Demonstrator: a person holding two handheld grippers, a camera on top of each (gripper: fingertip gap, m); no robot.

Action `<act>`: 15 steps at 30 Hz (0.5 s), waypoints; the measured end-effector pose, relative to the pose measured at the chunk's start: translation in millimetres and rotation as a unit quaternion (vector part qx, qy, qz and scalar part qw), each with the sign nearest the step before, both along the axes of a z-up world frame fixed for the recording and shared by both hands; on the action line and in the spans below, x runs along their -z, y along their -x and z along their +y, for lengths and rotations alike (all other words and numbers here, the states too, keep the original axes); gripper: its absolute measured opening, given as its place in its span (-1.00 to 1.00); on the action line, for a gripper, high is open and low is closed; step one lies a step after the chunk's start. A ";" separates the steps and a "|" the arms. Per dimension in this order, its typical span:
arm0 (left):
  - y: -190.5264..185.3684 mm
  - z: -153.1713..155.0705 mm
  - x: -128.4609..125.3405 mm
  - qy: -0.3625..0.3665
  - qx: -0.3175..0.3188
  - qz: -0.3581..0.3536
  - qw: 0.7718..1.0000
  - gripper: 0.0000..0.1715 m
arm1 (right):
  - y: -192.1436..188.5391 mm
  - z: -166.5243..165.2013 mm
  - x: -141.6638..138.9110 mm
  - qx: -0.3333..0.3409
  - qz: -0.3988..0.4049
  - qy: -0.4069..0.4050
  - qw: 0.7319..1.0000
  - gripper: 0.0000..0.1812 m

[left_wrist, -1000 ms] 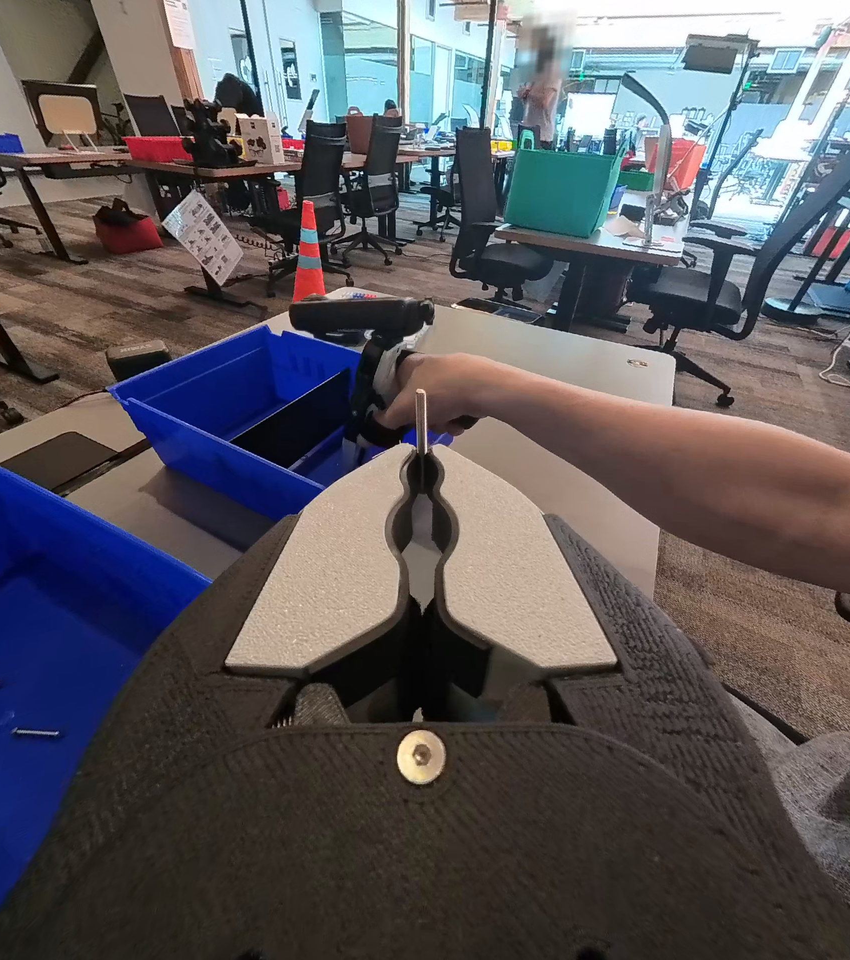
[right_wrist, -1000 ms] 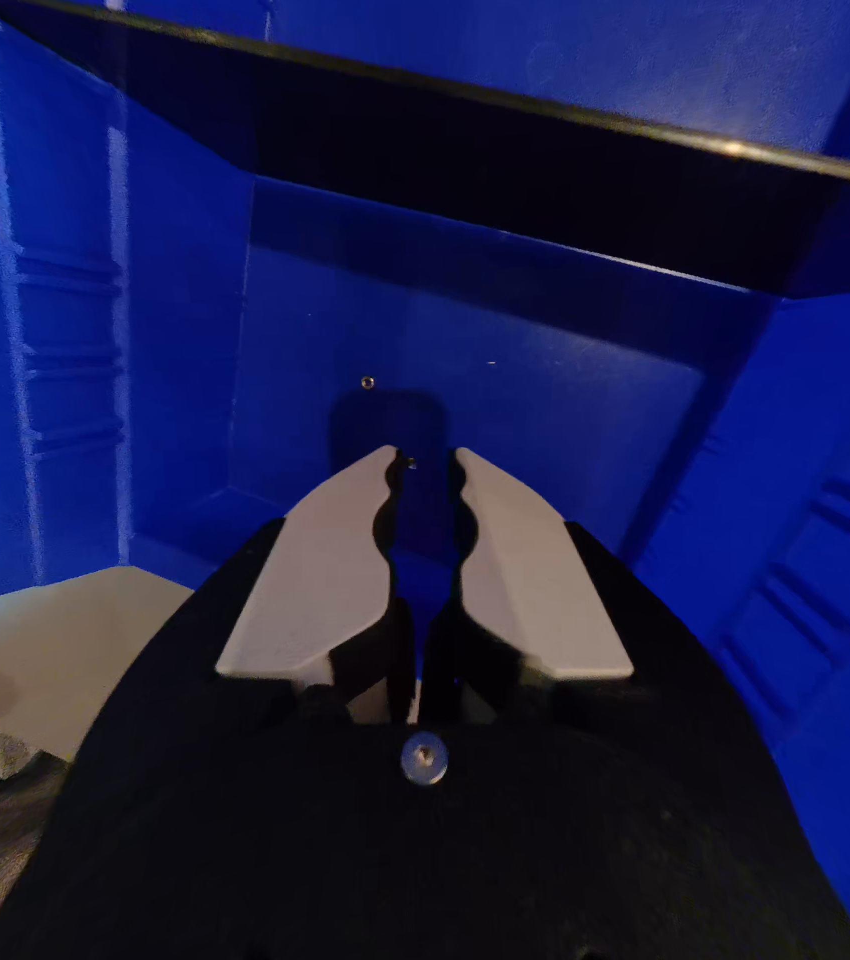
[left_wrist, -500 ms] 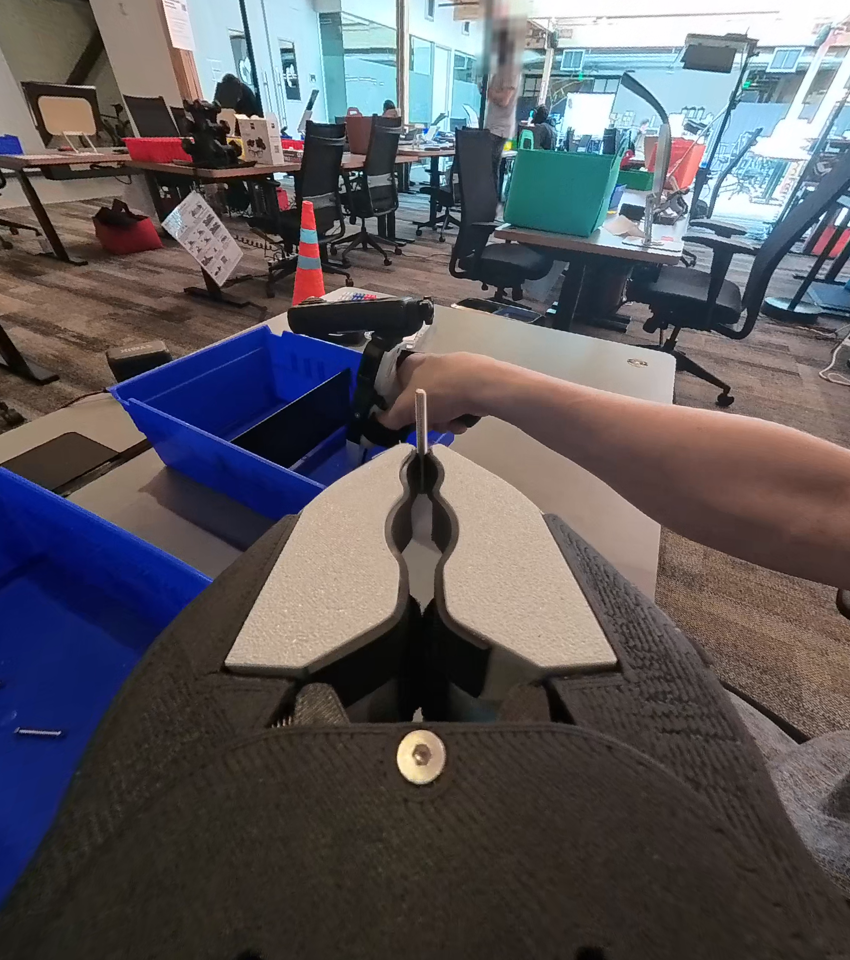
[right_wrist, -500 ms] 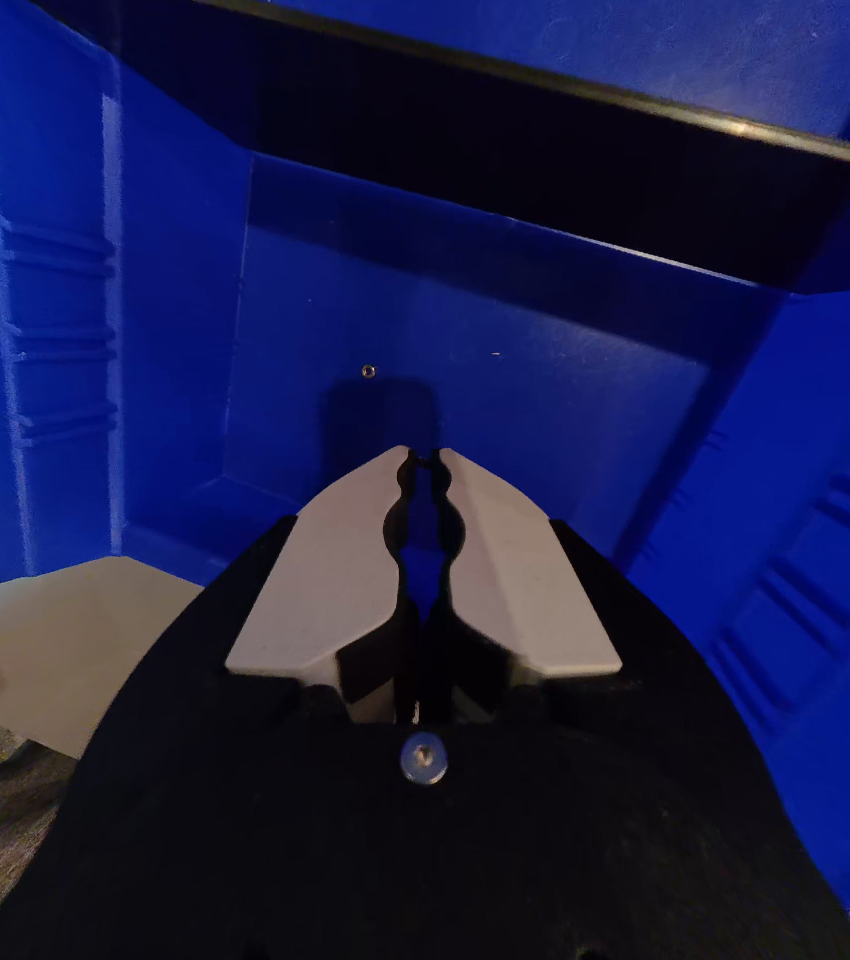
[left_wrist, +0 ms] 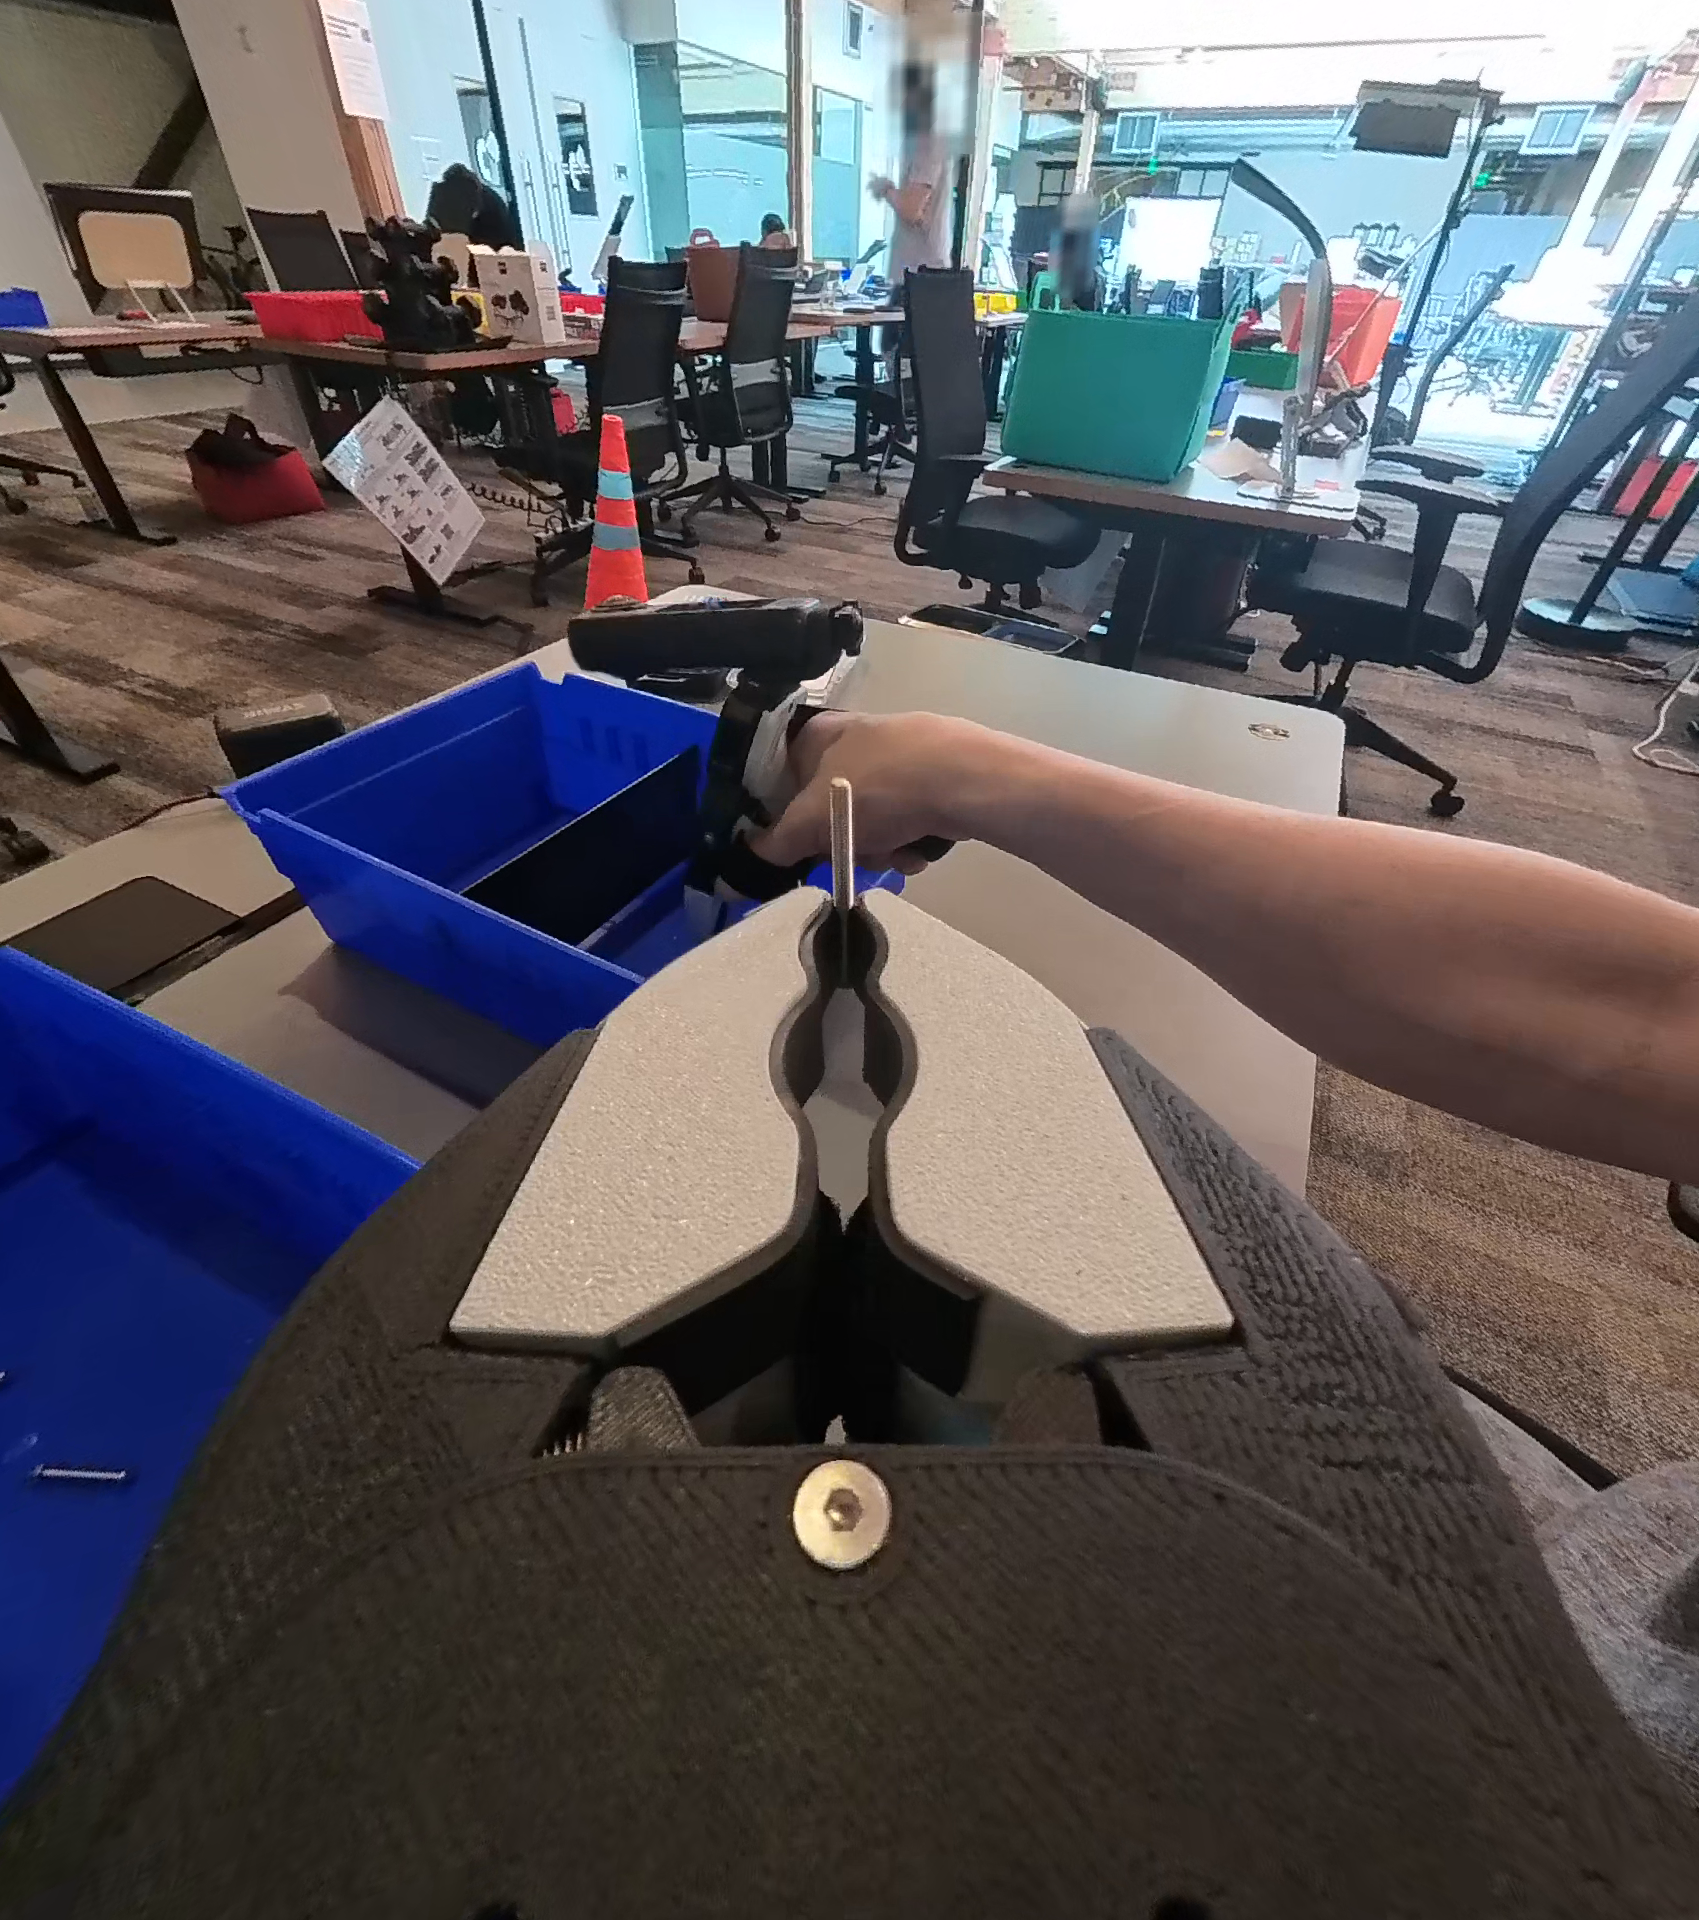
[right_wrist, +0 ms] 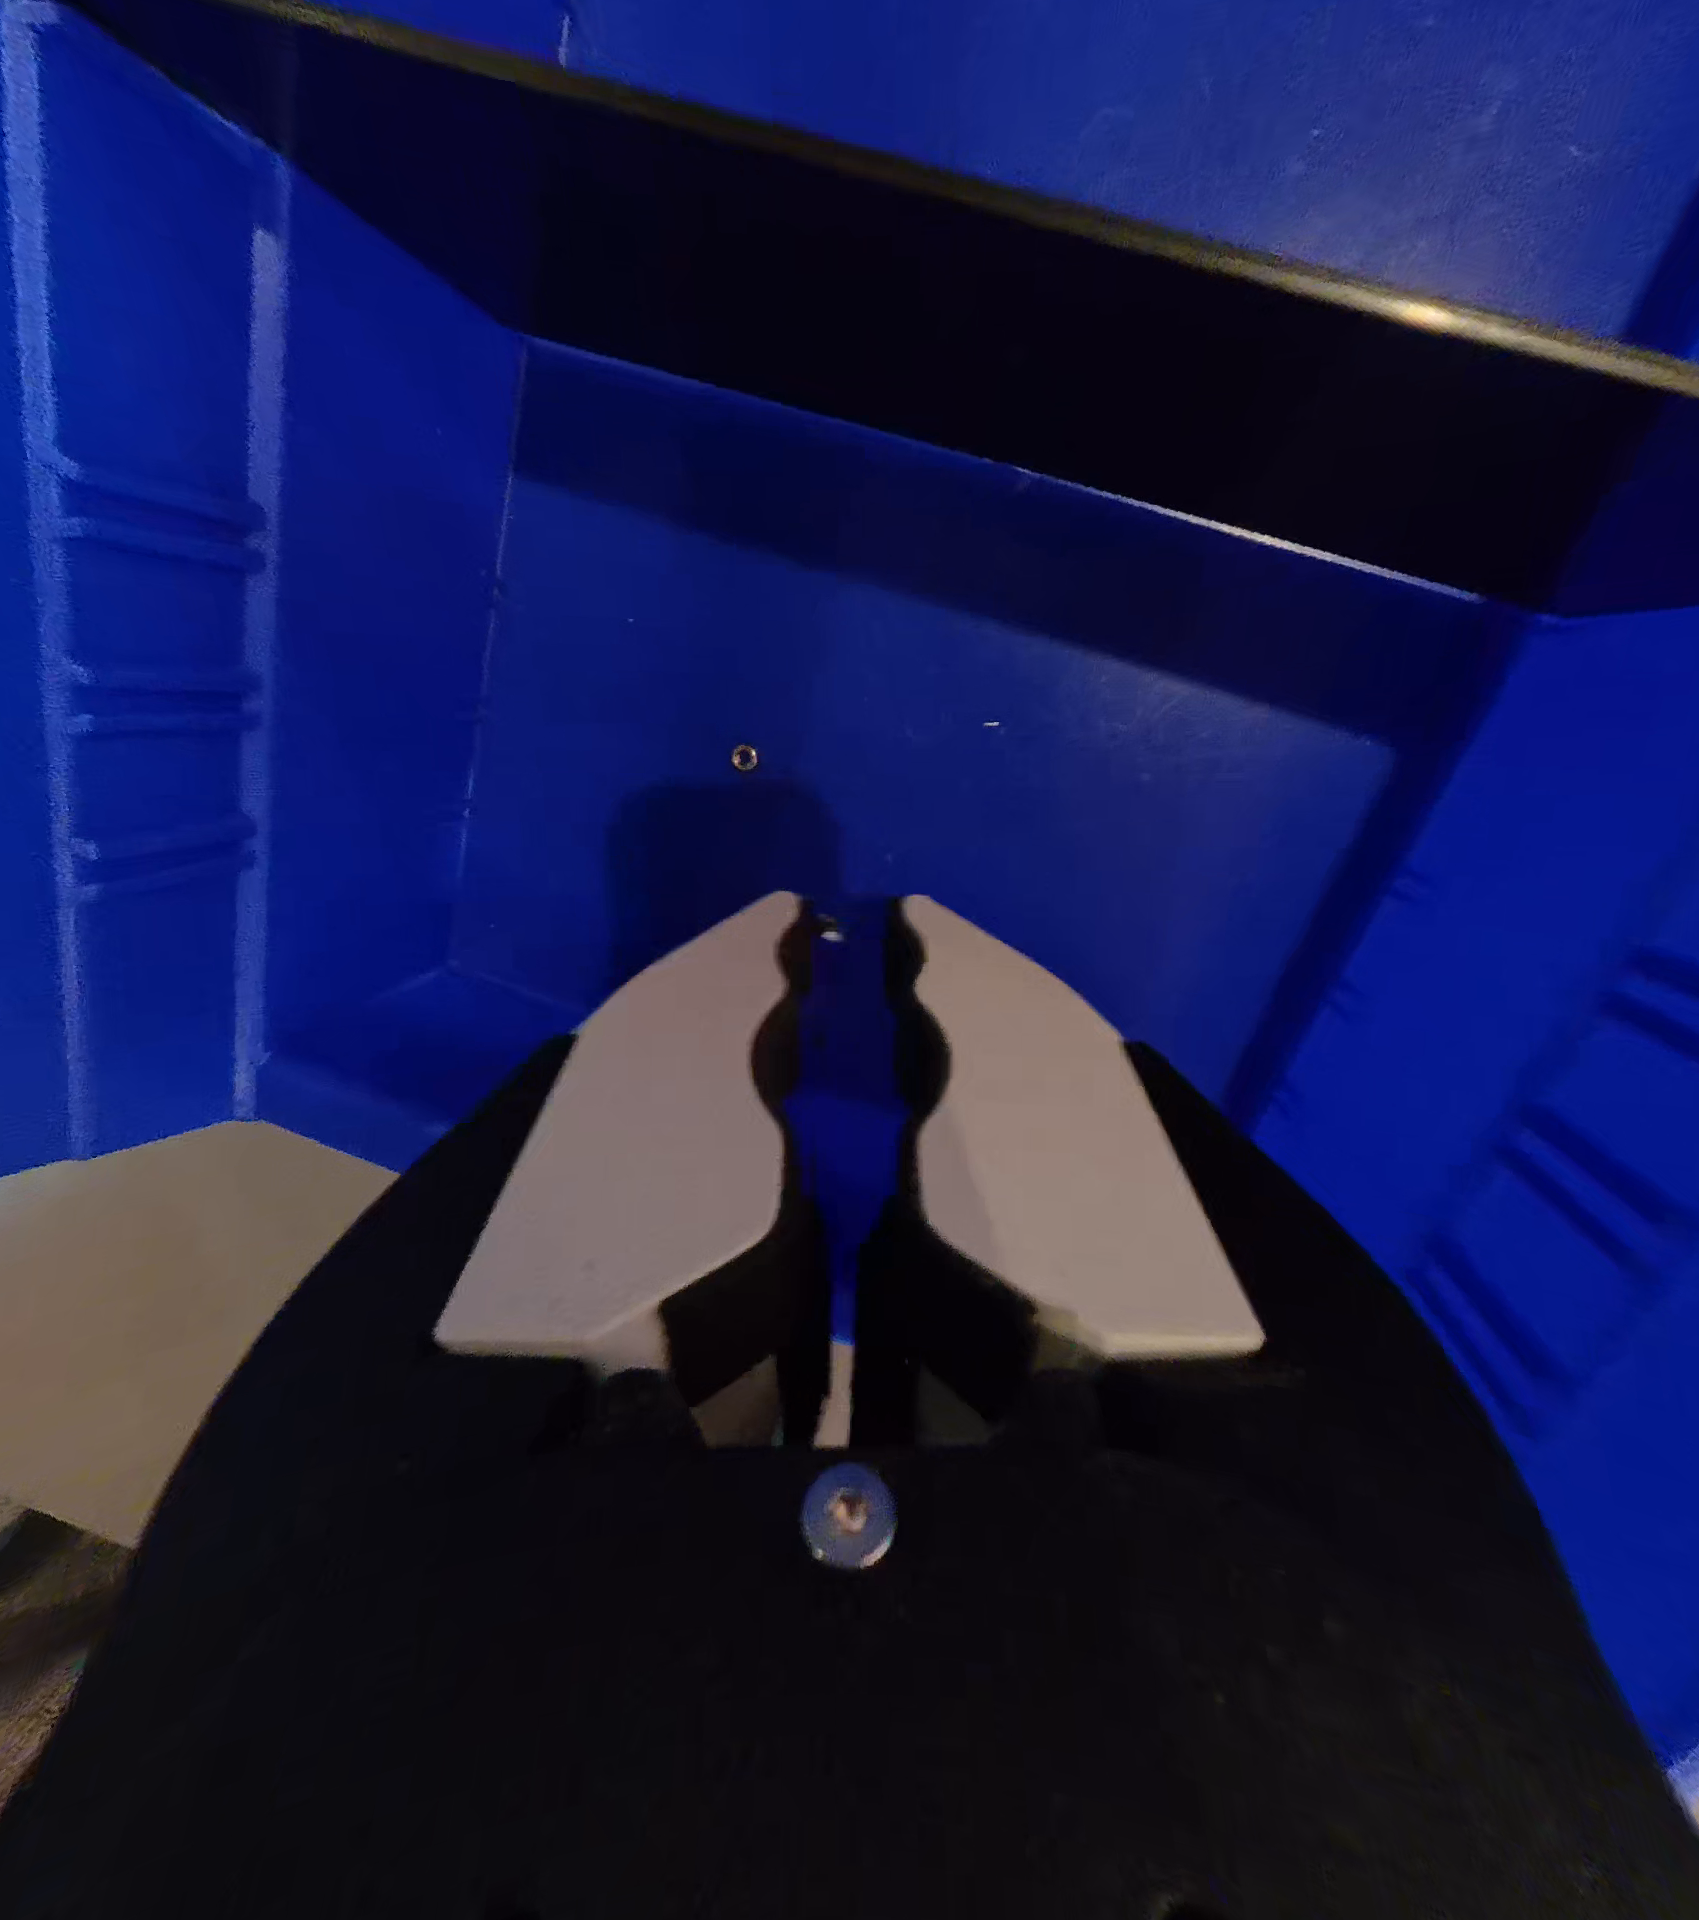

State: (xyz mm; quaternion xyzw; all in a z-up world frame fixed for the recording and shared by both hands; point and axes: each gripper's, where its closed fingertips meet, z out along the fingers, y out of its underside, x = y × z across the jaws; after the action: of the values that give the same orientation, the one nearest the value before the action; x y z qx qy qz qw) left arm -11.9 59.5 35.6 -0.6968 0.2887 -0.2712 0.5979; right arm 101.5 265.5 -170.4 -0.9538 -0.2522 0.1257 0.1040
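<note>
My left gripper is shut on a thin metal screw that stands upright from its tips, above the grey table. My right gripper is down inside a blue bin, with its jaws a little apart. A tiny metal nut lies on the bin floor between the tips, close to the left finger. A second small nut lies a little farther on. In the left wrist view, a hand holds the right gripper over that divided bin; its fingers are hidden there.
A black divider crosses the bin just beyond the right gripper. A second blue bin at the near left holds two screws. A dark phone lies on the grey table. Office chairs, desks and an orange cone stand behind.
The right gripper's jaws closed almost shut around the small nut, then opened again; the nut still lies between the tips. The left gripper and its screw have not moved.
</note>
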 end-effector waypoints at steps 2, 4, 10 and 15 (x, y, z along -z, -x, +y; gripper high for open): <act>-0.3 -0.1 0.5 0.001 0.001 0.001 1.000 -0.98 | -0.5 -0.2 0.5 0.001 -0.002 0.003 1.000 -0.71; -0.1 0.2 0.9 0.002 0.001 0.000 1.000 -0.98 | -0.6 -0.3 0.9 0.002 -0.002 0.004 1.000 -0.64; 0.5 5.5 10.9 0.022 -0.003 0.010 1.000 -0.98 | 3.4 -4.7 0.9 0.006 0.022 0.014 1.000 -0.41; -3.4 7.0 18.1 0.034 0.002 0.017 0.999 -0.98 | 3.9 -7.4 1.6 0.011 0.033 0.027 0.999 -0.26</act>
State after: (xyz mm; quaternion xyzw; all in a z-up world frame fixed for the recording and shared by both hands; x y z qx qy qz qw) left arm -8.5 66.5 17.5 -0.7210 0.2907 -0.2697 0.5682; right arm 97.5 258.2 -172.0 -0.9544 -0.2344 0.1629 0.0878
